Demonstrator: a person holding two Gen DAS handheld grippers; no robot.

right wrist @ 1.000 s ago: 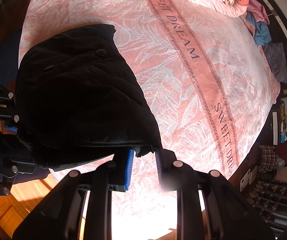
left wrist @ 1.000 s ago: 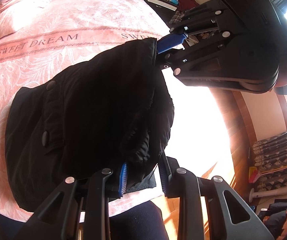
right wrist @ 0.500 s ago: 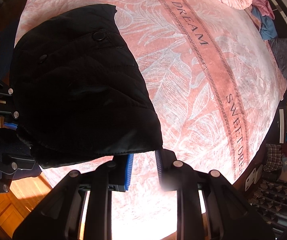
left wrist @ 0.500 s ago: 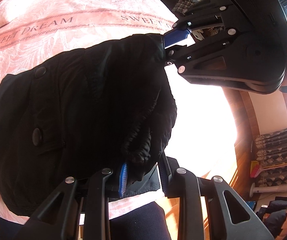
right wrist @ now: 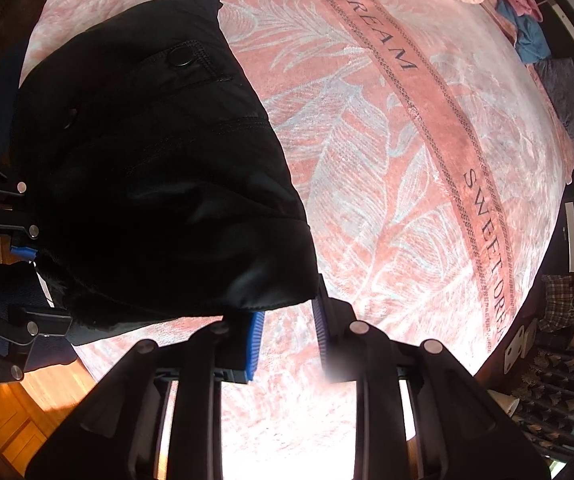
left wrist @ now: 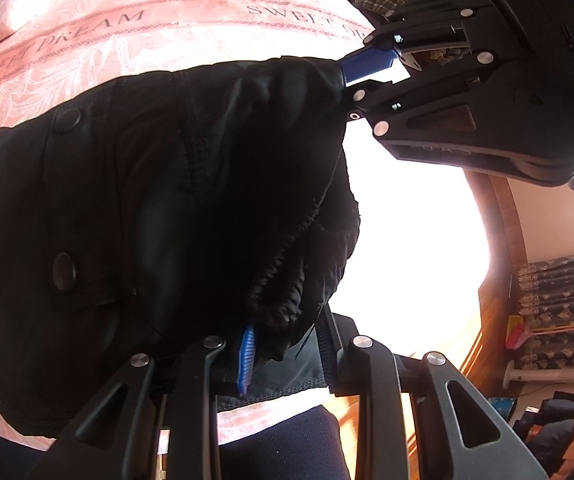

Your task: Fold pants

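Observation:
The black pants [left wrist: 159, 216] are a folded bundle with snap buttons, held up over the near edge of the pink bed [left wrist: 191, 20]. My left gripper [left wrist: 287, 354] is shut on the gathered waistband corner. My right gripper [right wrist: 287, 330] is shut on the other corner of the pants [right wrist: 159, 184]; it shows in the left wrist view [left wrist: 371, 65] at the upper right, with its blue pad at the fabric edge. The far end of the bundle rests on the blanket [right wrist: 367, 140].
The blanket reads "SWEET DREAM" along a stripe [right wrist: 383, 40]. Crumpled bedding and clothes [right wrist: 523, 20] lie at the far end of the bed. Wooden floor [right wrist: 27, 400] is below the bed edge. Curtains and a broom [left wrist: 547, 320] stand to the right.
Both grippers have carried the pants further over the bed. The bundle fills more of each view. Both grips are unchanged.

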